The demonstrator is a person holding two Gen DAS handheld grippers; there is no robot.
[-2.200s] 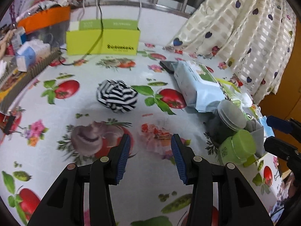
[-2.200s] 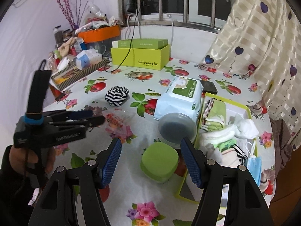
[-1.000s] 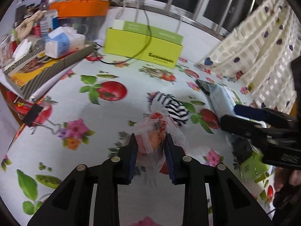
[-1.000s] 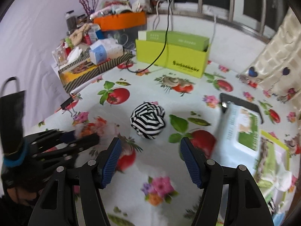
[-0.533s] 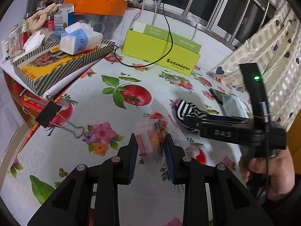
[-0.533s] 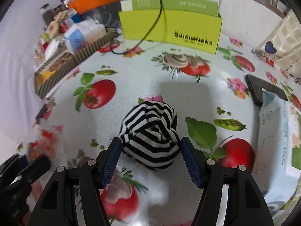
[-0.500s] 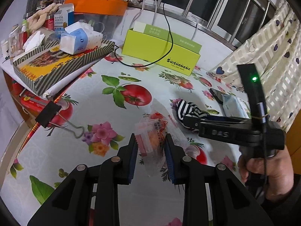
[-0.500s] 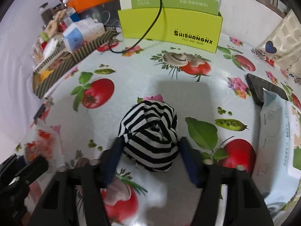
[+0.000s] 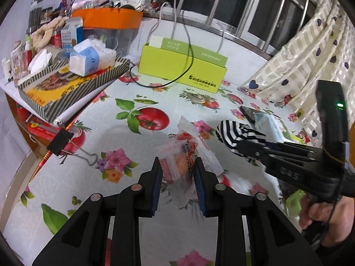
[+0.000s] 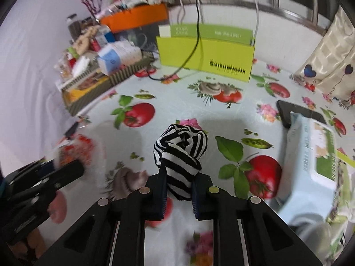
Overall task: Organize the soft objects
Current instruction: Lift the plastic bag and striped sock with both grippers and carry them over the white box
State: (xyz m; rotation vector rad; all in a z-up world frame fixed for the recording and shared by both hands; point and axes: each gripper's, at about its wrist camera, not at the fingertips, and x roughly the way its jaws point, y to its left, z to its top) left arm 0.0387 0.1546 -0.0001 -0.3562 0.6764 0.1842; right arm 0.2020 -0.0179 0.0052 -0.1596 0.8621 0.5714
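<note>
Both tools are matte black plastic. The left gripper (image 9: 177, 177) has ribbed blue pads (image 9: 156, 184) and round silver screws (image 9: 136, 187). The right gripper (image 10: 178, 190) matches, its upright module showing a green light (image 9: 339, 105).

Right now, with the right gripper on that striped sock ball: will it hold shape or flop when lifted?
The striped sock ball looks soft: it bulges above the right gripper, pinched narrow between the pads. Probably light and stays bundled, since it's knotted. Unlikely to slip; knit fabric grips.
</note>
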